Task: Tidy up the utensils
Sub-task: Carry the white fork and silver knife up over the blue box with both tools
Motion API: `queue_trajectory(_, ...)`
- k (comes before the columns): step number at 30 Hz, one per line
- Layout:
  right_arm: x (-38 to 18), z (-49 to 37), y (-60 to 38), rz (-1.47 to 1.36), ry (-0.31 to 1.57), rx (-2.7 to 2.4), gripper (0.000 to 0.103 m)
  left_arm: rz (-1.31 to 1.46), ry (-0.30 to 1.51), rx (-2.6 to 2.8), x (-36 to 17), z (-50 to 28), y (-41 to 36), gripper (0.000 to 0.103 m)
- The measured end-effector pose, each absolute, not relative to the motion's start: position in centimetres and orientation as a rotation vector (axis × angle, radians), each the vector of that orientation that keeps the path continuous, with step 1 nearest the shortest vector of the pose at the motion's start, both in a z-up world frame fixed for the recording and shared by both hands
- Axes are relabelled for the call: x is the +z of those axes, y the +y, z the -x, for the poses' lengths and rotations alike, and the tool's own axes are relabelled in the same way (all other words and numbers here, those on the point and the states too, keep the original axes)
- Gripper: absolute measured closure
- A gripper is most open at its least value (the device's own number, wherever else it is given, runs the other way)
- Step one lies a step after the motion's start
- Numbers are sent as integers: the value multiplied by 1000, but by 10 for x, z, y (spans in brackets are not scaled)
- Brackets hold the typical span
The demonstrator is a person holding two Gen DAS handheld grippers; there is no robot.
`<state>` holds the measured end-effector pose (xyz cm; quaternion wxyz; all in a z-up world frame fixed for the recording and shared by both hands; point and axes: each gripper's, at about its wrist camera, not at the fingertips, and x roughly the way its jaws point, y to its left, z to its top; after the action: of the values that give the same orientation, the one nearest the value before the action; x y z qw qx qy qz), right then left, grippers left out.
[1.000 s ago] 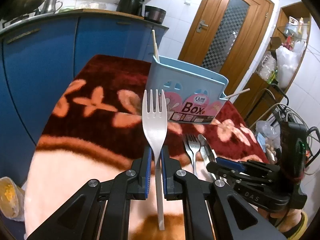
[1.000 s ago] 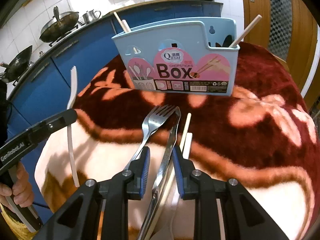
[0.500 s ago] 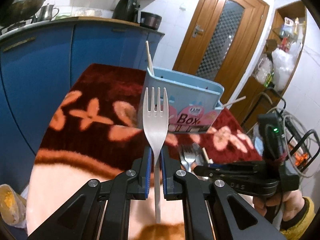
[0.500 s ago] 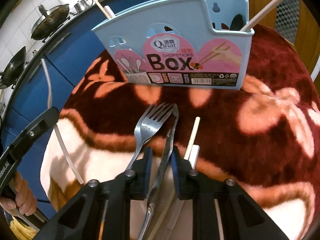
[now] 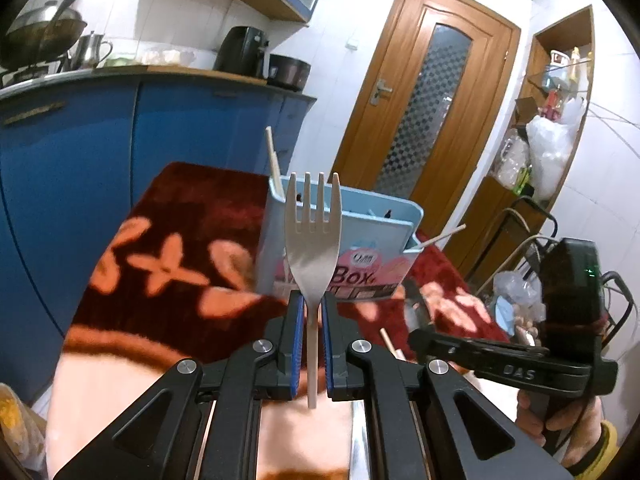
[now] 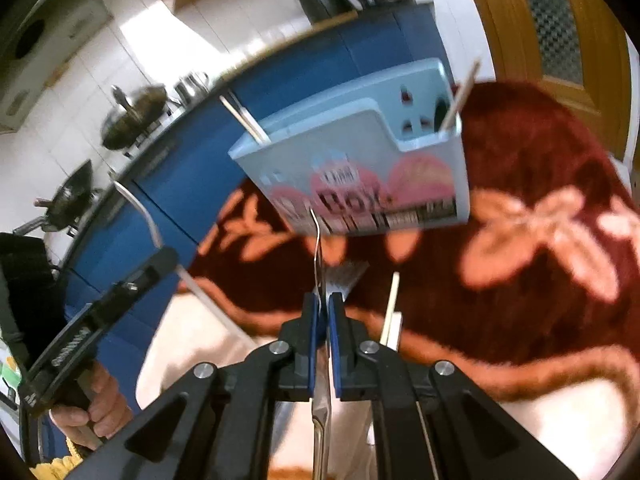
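The left wrist view is showing what the right one is not: the white plastic fork [image 5: 313, 248] face on, standing upright with four tines up, its thin handle pinched between the blue pads of the left gripper [image 5: 313, 322], whose jaws are standing narrow around it. The same view is catching the right gripper [image 5: 416, 312] from the side at lower right, a hand [image 5: 560, 420] wrapped round its grip.

The right wrist view, blurred throughout, is looking along the right gripper [image 6: 323, 308], whose jaws are closing tight on a thin metal utensil [image 6: 318, 248] seen edge on and lifted above the blanket; whether it is a knife or a spoon I cannot tell. Just beyond the fingertips a metal fork [image 6: 346, 276] is lying on the blanket [image 6: 520, 168], only its tines showing. To its right one pale chopstick [image 6: 390, 308] is lying beside a white strip that is hard to identify.

The light blue utensil box [image 6: 360, 148] is standing on the blanket-covered tabletop, near the far side, in both views. Two sticks are poking out of it, one at each end, and a dark item inside is mostly hidden. Its label is too smeared to read here, though "Box" is legible in the left view.

In the right view the left gripper [image 6: 160, 256] is appearing at the left edge, with its plastic fork seen side on as a curved white line.
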<state>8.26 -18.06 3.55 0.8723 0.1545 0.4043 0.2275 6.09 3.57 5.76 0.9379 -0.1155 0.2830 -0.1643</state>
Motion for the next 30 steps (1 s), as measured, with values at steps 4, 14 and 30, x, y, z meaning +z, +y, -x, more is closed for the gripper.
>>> queue_trajectory(4, 58, -73, -190, -324, 728, 450, 96, 233, 550, -334, 67, -63, 34, 95)
queue_trajectory(14, 101, -73, -232, -342, 507, 350, 96, 203, 499, -321, 96, -83, 22, 95)
queue_trajectory(30, 139, -95, -246, -306, 380, 328, 96, 209, 402, -232, 145, -130, 22, 95)
